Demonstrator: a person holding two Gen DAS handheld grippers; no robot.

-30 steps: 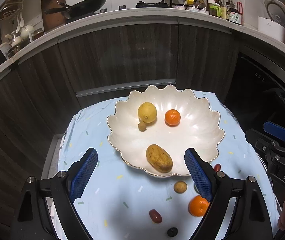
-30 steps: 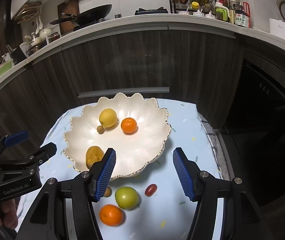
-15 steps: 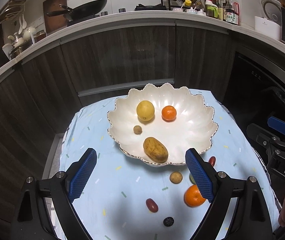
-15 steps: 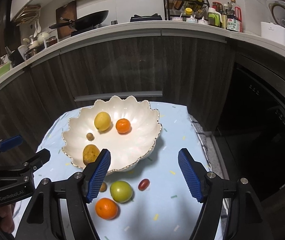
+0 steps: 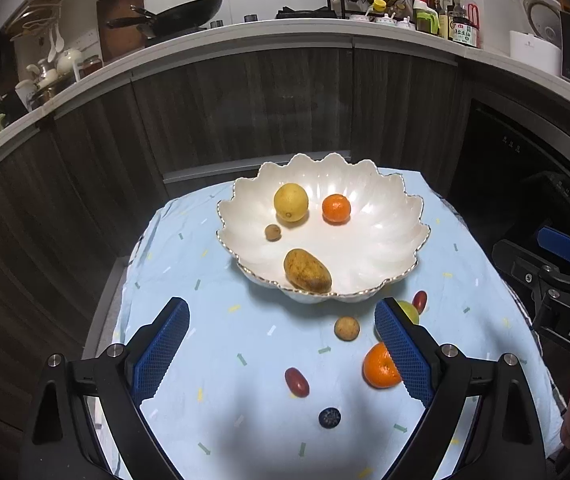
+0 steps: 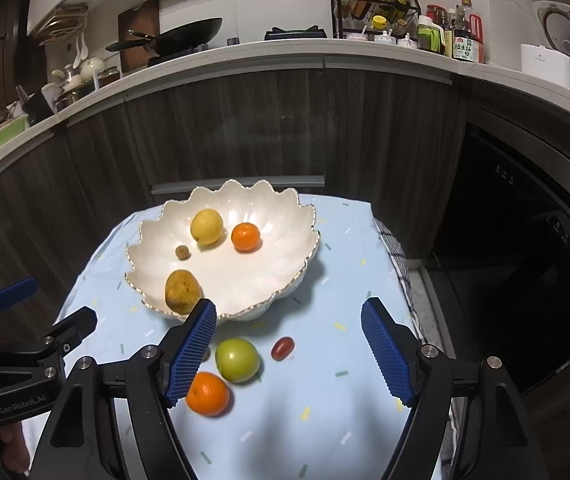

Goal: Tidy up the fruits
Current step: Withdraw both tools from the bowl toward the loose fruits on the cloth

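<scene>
1. White scalloped bowl [image 5: 401, 240] on the pale blue cloth [image 5: 221, 344], already holding a lemon [image 5: 291, 202], a mandarin [image 5: 336, 209], a brownish oval fruit [image 5: 307, 271] and a tiny brown one [image 5: 273, 232].
2. Still loose on the cloth in front of the bowl: orange [image 6: 207, 394], green fruit [image 6: 237, 360], red grape [image 6: 283, 348], another red grape [image 5: 297, 381], small tan ball [image 5: 347, 328], dark berry [image 5: 329, 417].
3. Left claw [image 5: 281, 356] spread wide, nothing between the pads, hovering over the loose pieces.
4. Right claw [image 6: 289, 350] just been opening, also empty, with the green fruit and grape lying in its gap but untouched.
5. Looks like the between-picks step. Next up probably: drop onto one loose piece, squeeze gently, lift it over the rim.
</scene>
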